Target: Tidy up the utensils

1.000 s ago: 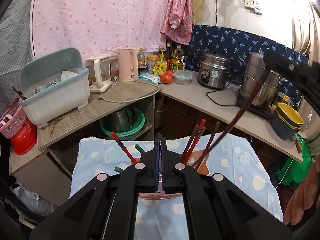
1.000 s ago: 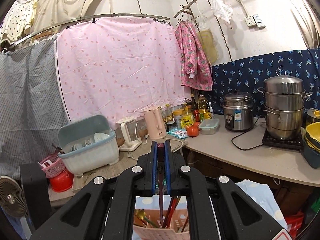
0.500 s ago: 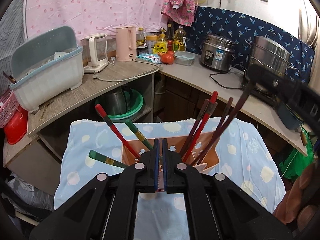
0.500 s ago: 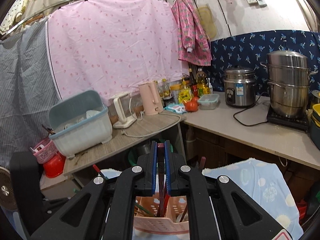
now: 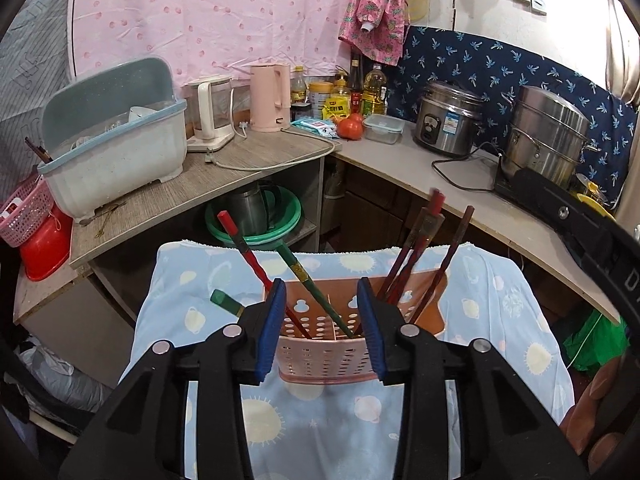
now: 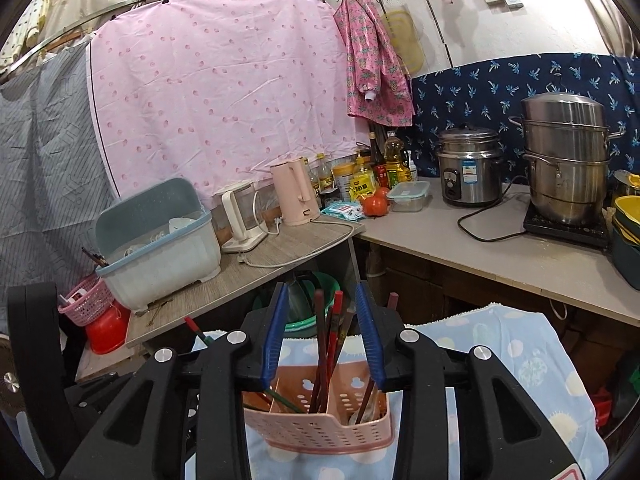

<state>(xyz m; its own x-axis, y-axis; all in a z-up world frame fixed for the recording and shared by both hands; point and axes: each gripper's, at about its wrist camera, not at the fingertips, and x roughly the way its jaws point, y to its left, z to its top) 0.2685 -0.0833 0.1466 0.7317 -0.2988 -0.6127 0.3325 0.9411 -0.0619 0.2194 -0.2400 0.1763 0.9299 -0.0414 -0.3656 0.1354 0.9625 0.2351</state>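
Both grippers above a pink perforated utensil basket [image 5: 326,354] that stands on a table draped with a blue patterned cloth [image 5: 320,432]. The left gripper [image 5: 322,326] has just opened part-way; its 2 blue pads flank the basket's near compartment and press on nothing. The right gripper [image 6: 322,334] has likewise just opened part-way, its jaws either side of a bundle of dark red chopsticks [image 6: 330,344] without touching them, presumably having released them into the basket.

The basket's inner walls keep each group apart and near upright. In the left view, a red chopstick [image 5: 256,264] and a green chopstick [image 5: 310,284] lean with tips down and tops tilted up and to the left; the dark red bundle in the right-hand compartment leans up and to the right. A further green chopstick [image 5: 226,302] shows only its end beside the left finger; where it rests cannot be told.
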